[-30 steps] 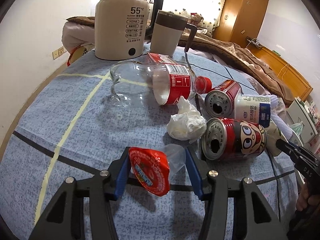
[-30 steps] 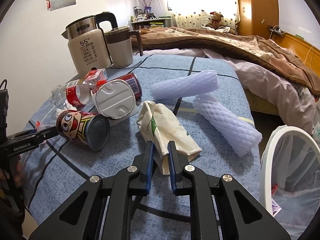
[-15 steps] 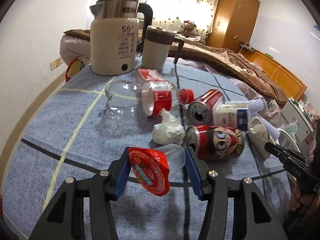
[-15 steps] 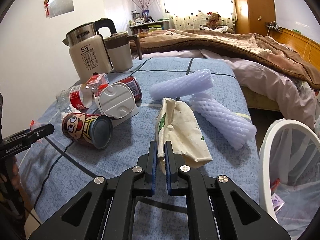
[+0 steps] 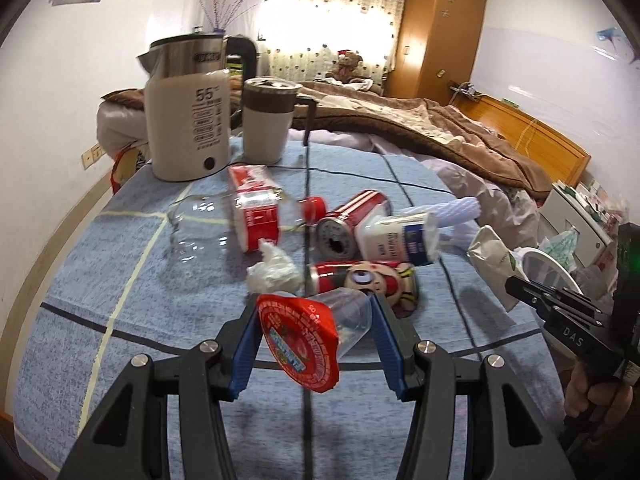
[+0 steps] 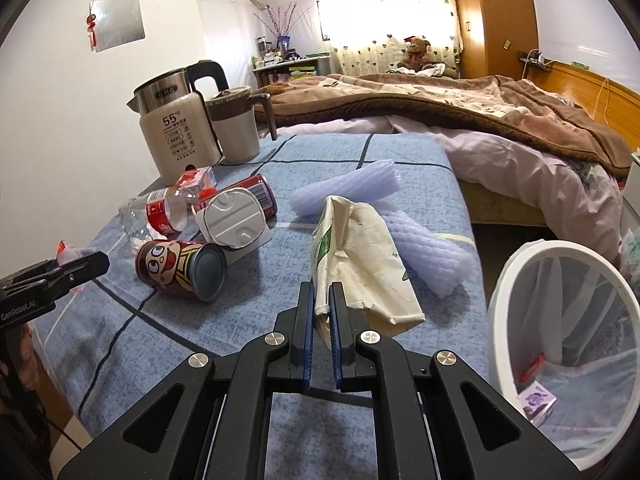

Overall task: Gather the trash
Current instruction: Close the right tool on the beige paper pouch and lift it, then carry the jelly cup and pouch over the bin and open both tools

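My left gripper (image 5: 316,312) is shut on a clear plastic cup (image 5: 348,318) with a red foil lid, held above the blue cloth. My right gripper (image 6: 322,300) is shut on the edge of a crumpled cream paper bag (image 6: 360,256), lifted off the cloth. On the cloth lie a cartoon can (image 6: 180,266), a red can (image 5: 352,220), a white tub (image 6: 232,220), a clear bottle with a red label (image 5: 240,216), a tissue wad (image 5: 274,272) and white foam net sleeves (image 6: 348,188). A white bin (image 6: 568,344) lined with a clear bag stands at the right.
A kettle (image 5: 188,112) and a lidded mug (image 5: 268,120) stand at the far edge of the cloth. A bed with a brown blanket (image 6: 460,104) lies behind. The wall runs along the left. The bin holds a few scraps.
Both grippers have risen and pulled back with their loads. The paper bag has come up off the cloth and hangs from the right gripper. The cup stays in the left gripper.
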{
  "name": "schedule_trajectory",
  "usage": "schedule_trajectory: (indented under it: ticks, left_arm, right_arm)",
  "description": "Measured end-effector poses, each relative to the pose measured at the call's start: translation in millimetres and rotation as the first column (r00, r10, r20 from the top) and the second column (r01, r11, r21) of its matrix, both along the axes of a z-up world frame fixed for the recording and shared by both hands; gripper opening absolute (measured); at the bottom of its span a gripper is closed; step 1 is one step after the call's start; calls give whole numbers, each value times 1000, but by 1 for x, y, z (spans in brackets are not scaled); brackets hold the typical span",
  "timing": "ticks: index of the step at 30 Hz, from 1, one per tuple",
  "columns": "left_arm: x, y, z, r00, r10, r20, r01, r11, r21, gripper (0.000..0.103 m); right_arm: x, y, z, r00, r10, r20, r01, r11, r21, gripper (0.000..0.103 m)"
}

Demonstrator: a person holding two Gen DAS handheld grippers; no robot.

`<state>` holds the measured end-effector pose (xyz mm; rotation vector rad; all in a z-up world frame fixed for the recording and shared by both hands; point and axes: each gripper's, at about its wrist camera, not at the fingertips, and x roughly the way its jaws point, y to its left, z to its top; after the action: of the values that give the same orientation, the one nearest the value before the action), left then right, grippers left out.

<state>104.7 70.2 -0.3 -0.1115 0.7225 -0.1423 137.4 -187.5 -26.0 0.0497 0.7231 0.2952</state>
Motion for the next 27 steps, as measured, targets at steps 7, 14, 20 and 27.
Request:
schedule_trajectory:
  ticks: [7,14,20,27]
  left_arm:
    - [-2,-28,14,997,-67,32,67,998,2,55]
    - [6,-71,20,984,-172,47,172,985,-3,55]
    - [13,-115,23,962,-268,55,268,963,-7,55]
    - [19,-172,24,925,-378,51,379,926,-12,55]
  right_arm:
    - [-12,-22,14,998,-53,34,53,999,12,8]
    - [-27,-55,27,989,-139,58,139,990,9,8]
    - [-40,-88,31,974,-216,62,217,976,-8,8]
    - [-51,-132,31,945,-324,43,325,946,-1,8]
